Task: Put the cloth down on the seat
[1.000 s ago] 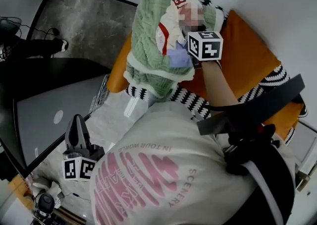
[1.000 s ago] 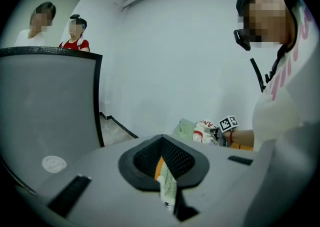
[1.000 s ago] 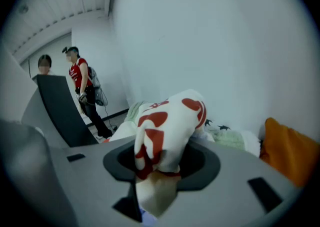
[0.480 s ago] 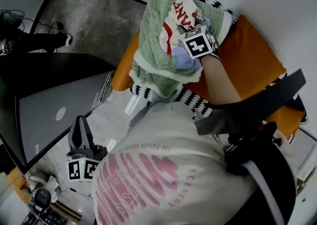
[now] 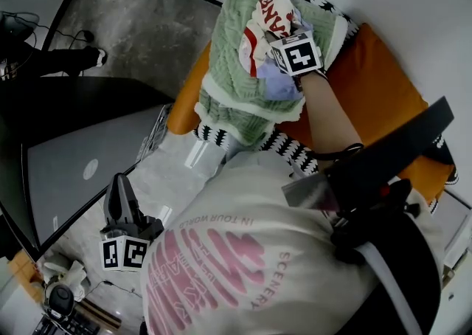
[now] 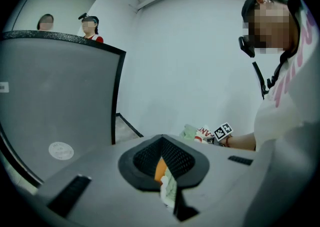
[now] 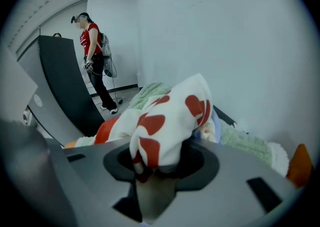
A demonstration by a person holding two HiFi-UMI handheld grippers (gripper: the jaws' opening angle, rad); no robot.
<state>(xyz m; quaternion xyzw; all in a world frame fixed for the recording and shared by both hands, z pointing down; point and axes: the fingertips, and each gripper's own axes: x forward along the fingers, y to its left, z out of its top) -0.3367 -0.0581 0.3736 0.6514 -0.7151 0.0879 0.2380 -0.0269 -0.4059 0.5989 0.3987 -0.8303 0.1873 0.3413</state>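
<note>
The cloth (image 5: 267, 18) is white with red print. It is bunched over a green knitted blanket (image 5: 230, 60) that lies on the orange seat (image 5: 372, 83). My right gripper (image 5: 286, 34), with its marker cube, is shut on the cloth. In the right gripper view the cloth (image 7: 167, 116) bulges out of the jaws of the right gripper (image 7: 159, 165) and hides their tips. My left gripper (image 5: 116, 184) hangs low at the left, far from the seat, its jaws together and empty. The left gripper (image 6: 165, 172) view shows only a thin slit between them.
A lavender fabric (image 5: 279, 84) and a black-and-white striped throw (image 5: 284, 147) also lie on the seat. A dark grey panel (image 5: 70, 156) stands at the left. A person in a red top (image 7: 92, 53) stands by it, on the marbled floor (image 5: 140, 23).
My right gripper has carried the cloth a little farther up over the green blanket, toward the seat's back. The left gripper has hardly moved.
</note>
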